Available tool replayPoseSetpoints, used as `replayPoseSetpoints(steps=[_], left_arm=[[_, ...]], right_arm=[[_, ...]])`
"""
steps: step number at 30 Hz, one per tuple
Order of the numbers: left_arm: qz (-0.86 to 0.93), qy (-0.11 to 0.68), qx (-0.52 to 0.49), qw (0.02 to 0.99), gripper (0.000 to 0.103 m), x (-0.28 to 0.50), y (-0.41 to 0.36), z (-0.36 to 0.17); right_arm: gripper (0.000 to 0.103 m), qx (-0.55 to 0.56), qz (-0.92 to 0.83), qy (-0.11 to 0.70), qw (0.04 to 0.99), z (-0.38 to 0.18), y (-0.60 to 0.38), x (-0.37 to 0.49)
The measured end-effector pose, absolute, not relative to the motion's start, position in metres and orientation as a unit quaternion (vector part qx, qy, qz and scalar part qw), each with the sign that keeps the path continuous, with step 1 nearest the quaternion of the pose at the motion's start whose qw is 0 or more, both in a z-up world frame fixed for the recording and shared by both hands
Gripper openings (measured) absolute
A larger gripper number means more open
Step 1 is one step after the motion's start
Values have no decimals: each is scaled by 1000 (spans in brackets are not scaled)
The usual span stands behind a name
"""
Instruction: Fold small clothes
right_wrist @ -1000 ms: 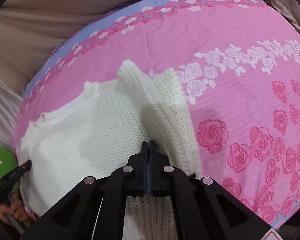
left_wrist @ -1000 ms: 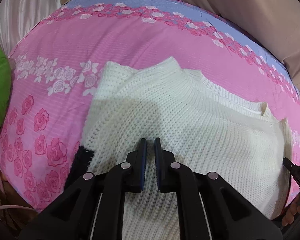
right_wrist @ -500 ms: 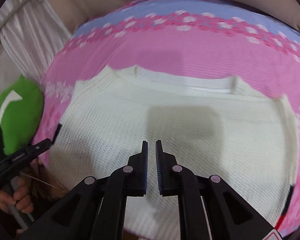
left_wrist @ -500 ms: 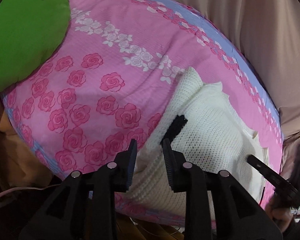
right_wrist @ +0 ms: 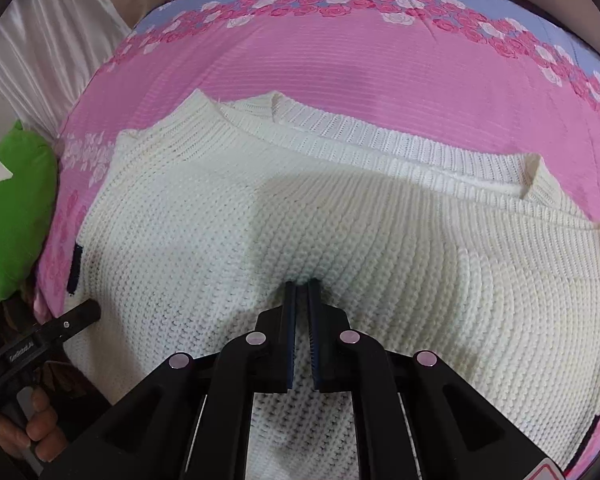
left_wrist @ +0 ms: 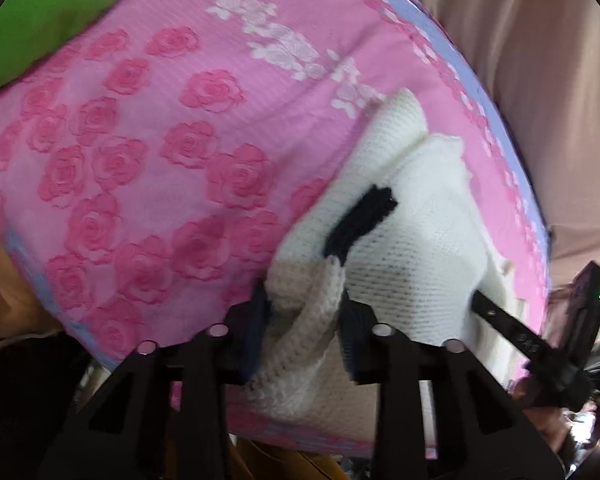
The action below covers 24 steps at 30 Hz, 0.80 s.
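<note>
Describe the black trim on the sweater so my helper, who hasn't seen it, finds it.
On the pink rose bedspread lies a cream knit sweater. At its left edge, just ahead of the left gripper, sits the trim: the only dark strip on pale knit.

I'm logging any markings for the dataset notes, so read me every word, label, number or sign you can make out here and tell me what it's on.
Embossed lettering on the left gripper finger, seen from the right wrist view: too small to read.
Embossed lettering on the right gripper finger, seen from the left wrist view: blurred, not readable.
Red-edged sticker corner on the right gripper's body: cut off, nothing legible.
Sweater and bedspread: no text, only a rose pattern.
</note>
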<state>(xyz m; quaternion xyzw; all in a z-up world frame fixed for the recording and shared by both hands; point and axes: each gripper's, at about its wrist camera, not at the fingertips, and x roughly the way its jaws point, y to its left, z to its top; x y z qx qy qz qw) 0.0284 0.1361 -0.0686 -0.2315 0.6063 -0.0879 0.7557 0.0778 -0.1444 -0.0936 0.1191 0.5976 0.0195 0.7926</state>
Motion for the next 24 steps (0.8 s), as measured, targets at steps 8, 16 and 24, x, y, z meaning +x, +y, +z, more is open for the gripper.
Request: replayPoseSetpoints(steps=[8, 16, 24], left_arm=[[-263, 509, -147, 806, 23, 10, 43, 54], [-442, 487, 28, 753, 24, -51, -122, 75], [-441, 548, 166, 691, 55, -103, -179, -2]], right_arm=[[12, 253, 8, 564, 786, -72, -188, 38], [15, 336, -88, 483, 804, -34, -290, -69], [27, 406, -143, 445, 786, -41, -345, -143]])
